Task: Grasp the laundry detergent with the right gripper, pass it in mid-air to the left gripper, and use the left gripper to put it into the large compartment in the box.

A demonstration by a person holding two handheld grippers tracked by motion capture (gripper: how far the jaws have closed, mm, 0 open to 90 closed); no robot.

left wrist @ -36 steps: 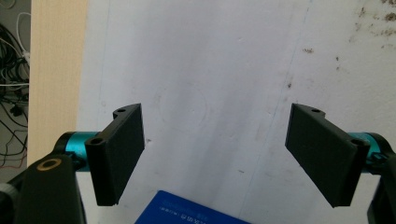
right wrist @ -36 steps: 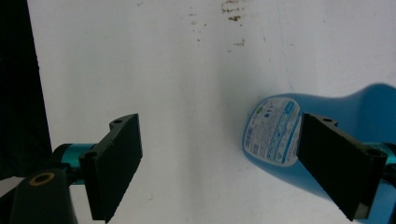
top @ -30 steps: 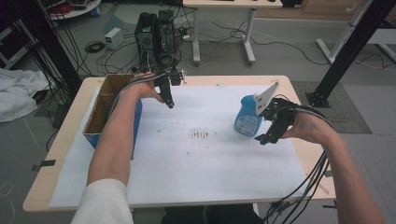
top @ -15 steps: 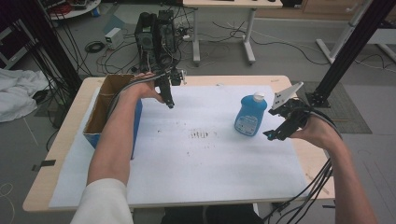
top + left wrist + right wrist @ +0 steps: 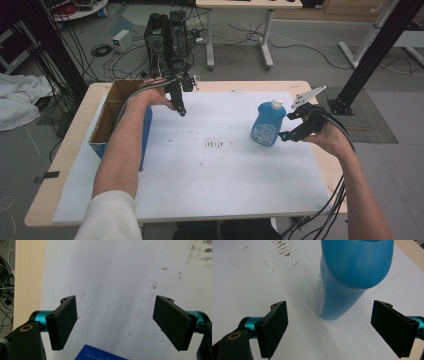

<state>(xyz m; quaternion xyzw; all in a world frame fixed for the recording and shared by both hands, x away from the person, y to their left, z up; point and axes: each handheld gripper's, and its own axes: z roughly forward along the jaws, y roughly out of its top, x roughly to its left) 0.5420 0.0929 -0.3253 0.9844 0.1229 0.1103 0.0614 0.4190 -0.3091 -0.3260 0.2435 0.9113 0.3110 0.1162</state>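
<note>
Your right hand-held gripper (image 5: 292, 134), jaws apart, sits just beside the upright blue bottle (image 5: 267, 123); a nudge tips it on the bench (image 5: 235, 175).

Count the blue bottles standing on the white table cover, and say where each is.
1: the blue bottle stands upright right of centre, beside the open right gripper.

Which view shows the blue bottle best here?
The high view: the whole blue bottle stands upright with its white cap beside the right gripper. The right gripper view gives only its cropped lower body.
</note>
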